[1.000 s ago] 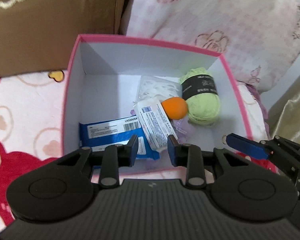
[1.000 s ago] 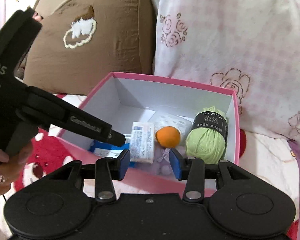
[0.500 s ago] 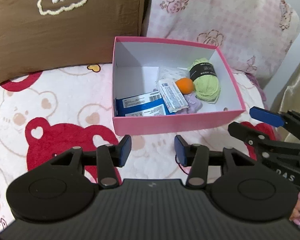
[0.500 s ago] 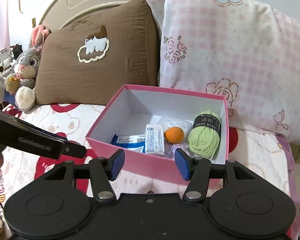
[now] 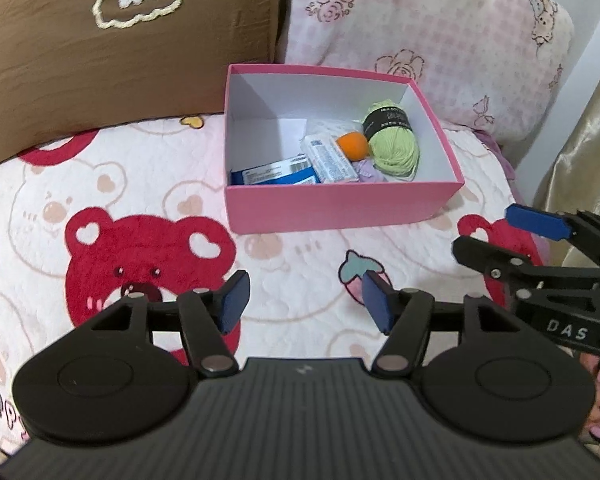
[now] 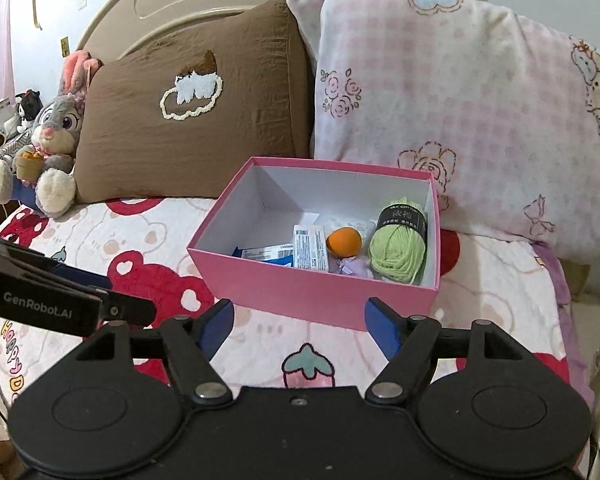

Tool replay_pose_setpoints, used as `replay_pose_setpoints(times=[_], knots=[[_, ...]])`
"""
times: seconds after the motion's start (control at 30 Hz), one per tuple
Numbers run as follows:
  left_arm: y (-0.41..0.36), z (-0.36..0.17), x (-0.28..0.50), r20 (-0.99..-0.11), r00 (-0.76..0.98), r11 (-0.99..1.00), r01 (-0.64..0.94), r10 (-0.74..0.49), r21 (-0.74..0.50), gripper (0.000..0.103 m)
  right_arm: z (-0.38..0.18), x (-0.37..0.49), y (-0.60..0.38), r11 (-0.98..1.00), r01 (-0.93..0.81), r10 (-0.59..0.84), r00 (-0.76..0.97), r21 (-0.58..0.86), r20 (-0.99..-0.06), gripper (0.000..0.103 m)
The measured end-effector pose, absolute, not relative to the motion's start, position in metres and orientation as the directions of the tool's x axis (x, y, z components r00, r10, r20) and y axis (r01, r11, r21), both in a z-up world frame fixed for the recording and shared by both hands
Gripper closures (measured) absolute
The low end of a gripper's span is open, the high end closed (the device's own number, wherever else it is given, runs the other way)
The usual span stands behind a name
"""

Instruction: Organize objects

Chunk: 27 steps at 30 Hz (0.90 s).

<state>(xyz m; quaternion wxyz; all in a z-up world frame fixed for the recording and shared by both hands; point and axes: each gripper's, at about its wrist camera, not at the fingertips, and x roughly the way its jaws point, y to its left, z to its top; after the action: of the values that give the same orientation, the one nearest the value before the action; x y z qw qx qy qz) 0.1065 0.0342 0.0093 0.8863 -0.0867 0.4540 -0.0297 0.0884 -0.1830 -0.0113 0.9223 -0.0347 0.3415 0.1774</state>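
A pink box (image 5: 339, 208) is sitting on the bed (image 5: 140, 184) in front of a brown pillow (image 6: 188, 128) and a pink checked pillow (image 6: 459, 112). Inside it a green yarn ball (image 5: 393, 146), an orange ball (image 5: 352, 146), a white packet (image 5: 329, 160) and a blue packet (image 5: 278, 174) are lying close together. The left tool (image 5: 304, 306) and right tool (image 6: 299, 326) are hovering over the quilt near the box, their jaws opening, nothing lying between them.
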Motion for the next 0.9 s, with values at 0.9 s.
replay_pose_setpoints(times=[0.9], knots=[[0.033, -0.007, 0.074, -0.853, 0.522, 0.993, -0.092, -0.013, -0.071, 0.000, -0.019, 0.070, -0.192, 0.968, -0.225, 0.229, 0.622, 0.109, -0.749, 0.006]])
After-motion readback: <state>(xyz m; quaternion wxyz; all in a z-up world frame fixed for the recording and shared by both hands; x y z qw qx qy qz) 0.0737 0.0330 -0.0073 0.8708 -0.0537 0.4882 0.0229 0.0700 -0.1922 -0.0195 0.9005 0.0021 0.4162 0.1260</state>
